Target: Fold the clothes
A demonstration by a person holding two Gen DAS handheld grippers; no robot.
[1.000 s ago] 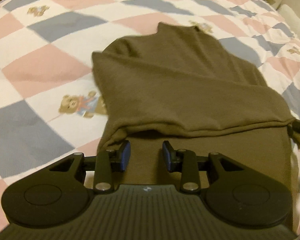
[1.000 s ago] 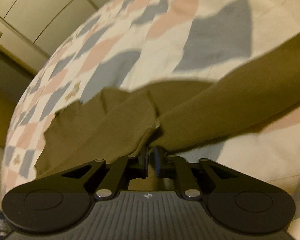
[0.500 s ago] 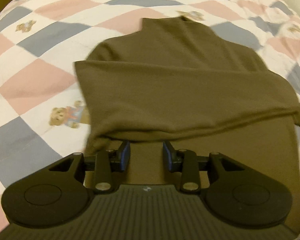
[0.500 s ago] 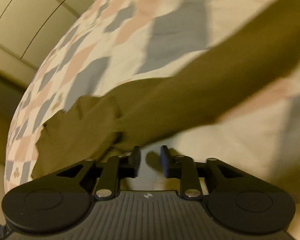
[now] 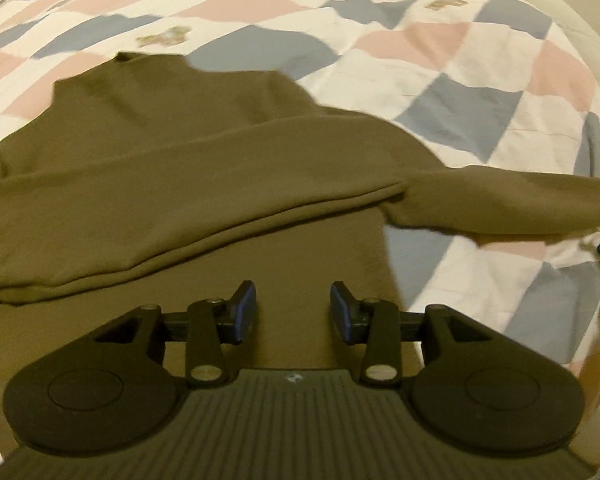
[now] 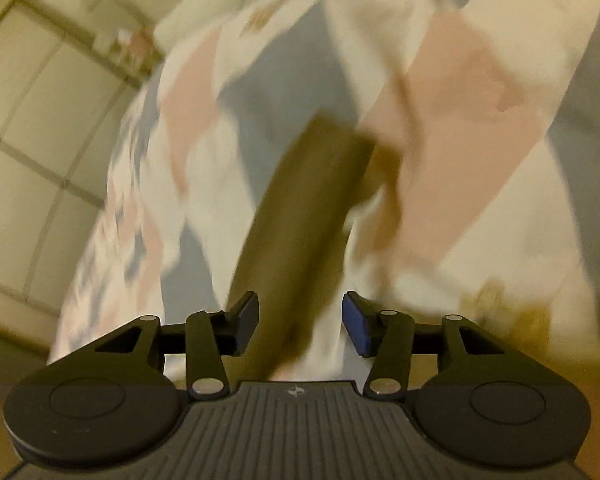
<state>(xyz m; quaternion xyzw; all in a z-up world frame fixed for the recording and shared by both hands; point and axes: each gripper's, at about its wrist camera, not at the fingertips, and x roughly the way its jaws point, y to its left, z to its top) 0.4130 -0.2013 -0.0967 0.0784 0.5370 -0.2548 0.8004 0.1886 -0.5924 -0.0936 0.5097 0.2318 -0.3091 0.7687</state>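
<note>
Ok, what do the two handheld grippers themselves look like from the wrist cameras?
Both look alike: the left gripper and the right gripper have a matte black body with a ribbed top plate, a round black disc on each side, silver pivot pins, and black linkage arms ending in fingers with blue pads. No hands, sleeves or cables show.

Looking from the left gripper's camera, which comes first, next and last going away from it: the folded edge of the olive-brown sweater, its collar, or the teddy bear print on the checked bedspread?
From the left gripper:
1. Folded edge, just ahead.
2. Collar, sweater's far end.
3. Teddy bear print, just beyond the collar.
</note>
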